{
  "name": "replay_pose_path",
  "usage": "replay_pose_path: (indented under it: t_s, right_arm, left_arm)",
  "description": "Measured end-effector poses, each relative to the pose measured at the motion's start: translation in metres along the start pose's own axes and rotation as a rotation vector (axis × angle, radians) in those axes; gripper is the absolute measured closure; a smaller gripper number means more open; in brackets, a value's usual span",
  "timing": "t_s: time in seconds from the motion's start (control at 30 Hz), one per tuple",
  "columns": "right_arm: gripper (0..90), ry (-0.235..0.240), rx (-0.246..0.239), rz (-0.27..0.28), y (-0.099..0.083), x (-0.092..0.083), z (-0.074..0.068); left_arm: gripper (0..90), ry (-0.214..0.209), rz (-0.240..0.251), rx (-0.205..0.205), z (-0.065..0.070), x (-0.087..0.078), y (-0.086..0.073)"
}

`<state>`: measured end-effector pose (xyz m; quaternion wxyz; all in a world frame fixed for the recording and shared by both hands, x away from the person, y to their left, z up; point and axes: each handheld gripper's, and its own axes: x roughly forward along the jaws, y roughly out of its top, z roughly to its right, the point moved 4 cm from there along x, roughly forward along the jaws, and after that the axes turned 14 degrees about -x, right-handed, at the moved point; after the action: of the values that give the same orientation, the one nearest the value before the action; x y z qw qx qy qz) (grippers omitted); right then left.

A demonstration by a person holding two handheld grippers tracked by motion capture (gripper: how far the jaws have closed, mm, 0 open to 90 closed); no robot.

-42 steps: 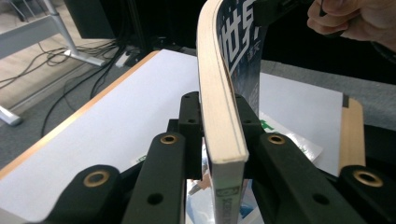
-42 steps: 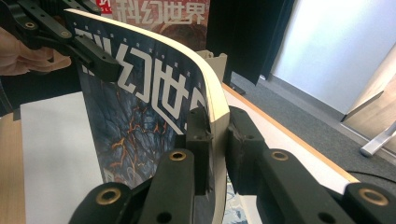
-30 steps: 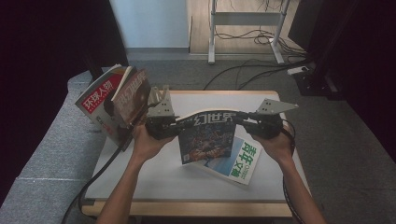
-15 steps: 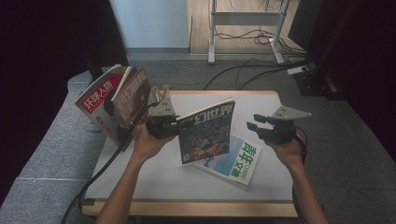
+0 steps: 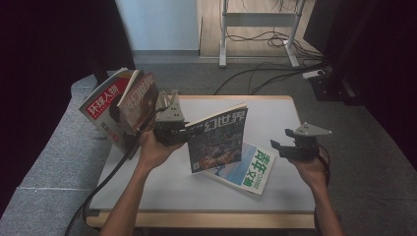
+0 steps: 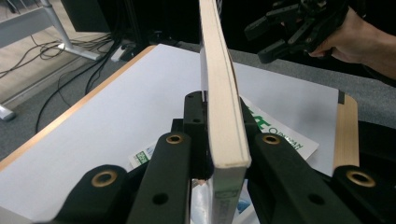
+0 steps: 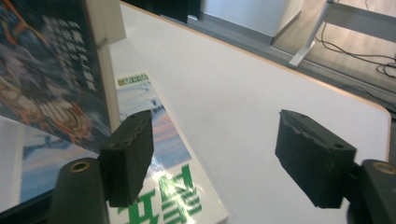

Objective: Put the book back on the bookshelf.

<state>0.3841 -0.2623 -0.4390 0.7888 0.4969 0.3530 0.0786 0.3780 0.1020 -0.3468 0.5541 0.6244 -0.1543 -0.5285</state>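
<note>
**One magazine held upright, one flat on the table**

The white table (image 5: 147,182) with its pale wood edge fills the middle of the high view, grey floor around it; at its far left corner a stand of magazines (image 5: 120,105) leans, the front one with a red title band; over the table's middle the dark-covered magazine (image 5: 216,140) stands on edge, raised clear of the tabletop, its cover turned toward the person; beneath and to the right of it the green-and-white magazine (image 5: 248,167) lies flat on the table, partly hidden behind the raised one.

The left gripper (image 5: 184,132), held in the person's left hand (image 5: 152,150), has its jaws clamped on the spine side of the dark-covered magazine; in the left gripper view the cream page block rises between the two black jaws, which press it from both sides; the right gripper (image 5: 278,146) is held well apart to the right, over the table's right edge, jaws spread wide with nothing between them; in the right gripper view the green-and-white magazine lies below the left jaw.
</note>
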Motion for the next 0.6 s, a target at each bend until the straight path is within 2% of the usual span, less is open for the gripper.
replay_pose_path:
  t_s: [0.23, 0.37, 0.5, 0.6]
  right_arm:
    - [14.4, -0.014, 0.041, -0.068, -0.03, 0.003, -0.002]
    - [11.6, -0.038, 0.065, -0.114, -0.046, 0.006, -0.002]
    - [1.4, -0.048, 0.082, -0.161, -0.061, 0.01, -0.004]
    - [0.0, -0.047, 0.087, -0.197, -0.074, 0.013, -0.006]
  left_arm:
    - [81.5, 0.006, -0.007, 0.008, 0.0, -0.001, 0.0]
    - [81.5, 0.013, -0.01, 0.008, 0.001, -0.001, 0.0]
    - [81.6, 0.017, -0.01, 0.003, 0.001, -0.001, 0.0]
    - [81.6, 0.021, -0.01, 0.0, 0.001, -0.001, 0.0]
